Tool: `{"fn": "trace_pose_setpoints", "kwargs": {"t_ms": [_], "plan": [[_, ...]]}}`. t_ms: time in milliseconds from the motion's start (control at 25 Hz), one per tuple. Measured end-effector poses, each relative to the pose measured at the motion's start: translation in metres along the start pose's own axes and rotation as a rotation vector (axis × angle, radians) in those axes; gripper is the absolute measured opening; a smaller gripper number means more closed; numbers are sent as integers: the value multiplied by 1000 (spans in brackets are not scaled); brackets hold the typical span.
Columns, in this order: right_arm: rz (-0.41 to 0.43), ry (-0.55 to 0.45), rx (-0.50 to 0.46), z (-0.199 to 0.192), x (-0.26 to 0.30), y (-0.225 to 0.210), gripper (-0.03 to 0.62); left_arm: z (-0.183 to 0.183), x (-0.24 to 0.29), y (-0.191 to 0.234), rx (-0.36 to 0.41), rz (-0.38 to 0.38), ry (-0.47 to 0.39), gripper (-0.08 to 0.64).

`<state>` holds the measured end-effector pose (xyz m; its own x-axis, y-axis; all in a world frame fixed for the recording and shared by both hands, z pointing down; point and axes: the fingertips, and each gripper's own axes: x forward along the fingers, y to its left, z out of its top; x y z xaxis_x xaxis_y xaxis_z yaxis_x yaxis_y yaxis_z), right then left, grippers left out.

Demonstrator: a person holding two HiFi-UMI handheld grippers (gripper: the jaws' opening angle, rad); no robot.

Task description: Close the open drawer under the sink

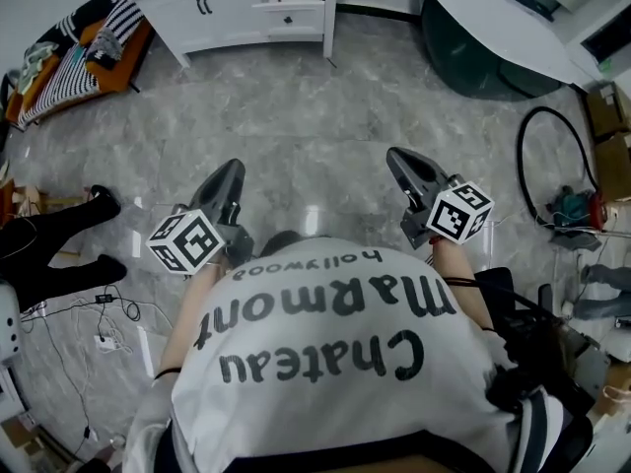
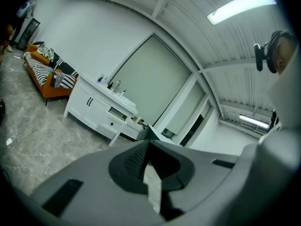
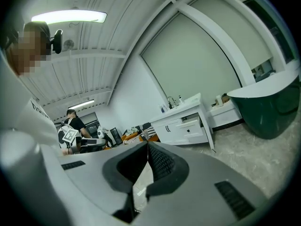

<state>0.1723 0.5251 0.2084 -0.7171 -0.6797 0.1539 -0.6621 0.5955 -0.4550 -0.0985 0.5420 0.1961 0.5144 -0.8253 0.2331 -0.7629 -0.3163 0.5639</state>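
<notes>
Approach phase, with the risks ahead and the limits of each view. Head view: the left gripper and the right gripper are both held out toward the white vanity, well short of it across bare marble floor. The open drawer juts from the right part of the vanity's front. We judge the main hazards to be a push landing off-centre on the drawer front, which would skew or jam it, and a fast shove that slams it or makes it rebound. The top edge cuts off the vanity, so no sink shows, and our own shirt hides the floor nearest us. Left gripper view: the left gripper has its claw pressed together on nothing. The open drawer is a small dark slot below the vanity's countertop, too small to show its contents. Right gripper view: the right gripper likewise has its tips meeting, nothing between them. The open drawer sits proud of the vanity's front. We cannot tell whether one drawer or two are pulled out, nor whether anything inside would block closing.
</notes>
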Motion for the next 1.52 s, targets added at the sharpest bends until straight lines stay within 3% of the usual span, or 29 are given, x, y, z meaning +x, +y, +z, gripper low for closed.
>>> {"fn": "trace_pose_setpoints", "kwargs": {"t_ms": [280, 520, 840, 1200, 1520], "plan": [[25, 8, 14, -9, -4, 8, 12, 0, 9, -14, 3, 4, 19, 9], [-14, 15, 68, -24, -5, 1, 12, -7, 16, -12, 30, -16, 65, 9], [-41, 46, 84, -28, -5, -14, 12, -9, 34, 4, -29, -1, 61, 9], [-13, 99, 77, -25, 46, -25, 12, 3, 52, 32, -29, 22, 88, 9], [-35, 105, 69, -7, 89, -47, 12, 30, 90, 60, -26, -4, 94, 9]]}}
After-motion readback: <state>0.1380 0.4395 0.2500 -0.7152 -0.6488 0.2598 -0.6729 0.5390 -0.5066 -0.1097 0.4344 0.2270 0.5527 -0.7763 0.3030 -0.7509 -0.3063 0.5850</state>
